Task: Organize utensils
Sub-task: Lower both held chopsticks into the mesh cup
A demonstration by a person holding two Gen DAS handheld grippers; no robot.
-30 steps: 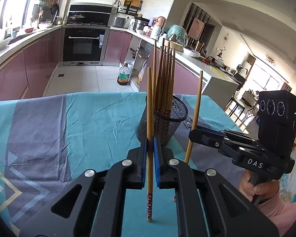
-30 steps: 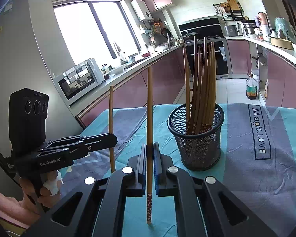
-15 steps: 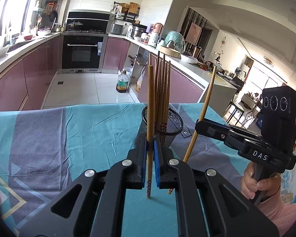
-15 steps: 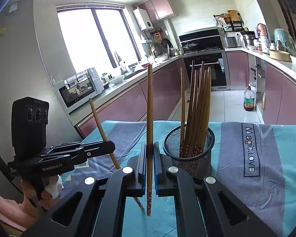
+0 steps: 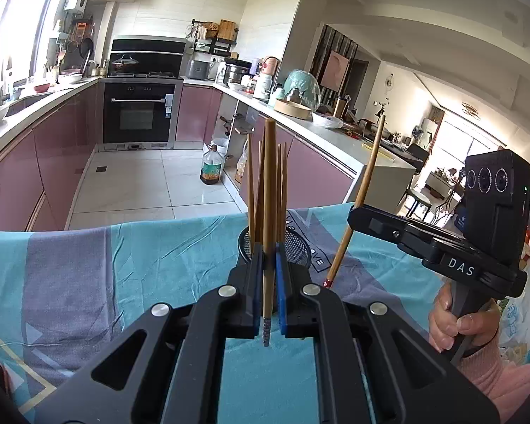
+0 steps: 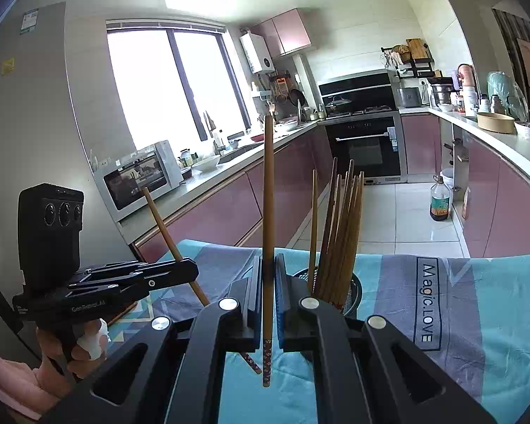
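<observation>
Left claw (image 5: pixel 268 293) is pinching one chopstick (image 5: pixel 269 190) upright between its blue pads, patterned tip hanging just below the jaws. Right claw (image 6: pixel 268 304) is pinching another chopstick (image 6: pixel 268 190) the same way, also near vertical. In the left view the right claw's stick is leaning, red tip down near the mesh cup (image 5: pixel 296 247). In the right view the left claw's stick is tilting, decorated end low over the cloth.

Progress: most sticks are already standing bundled in the cup (image 6: pixel 353 289), which is sitting mid-table toward the far edge. Two are remaining in the claws, both raised above the table (image 5: pixel 123 268) and not yet in the cup. No loose utensils are showing on the cloth, so the job is looking nearly done; dropping these two in is what seems left.

Materials: sticks are slim, tapered wood or bamboo with printed floral ends. Cup is round black wire mesh, see-through. Cloth is teal and grey fabric, creased, with printed lettering.
</observation>
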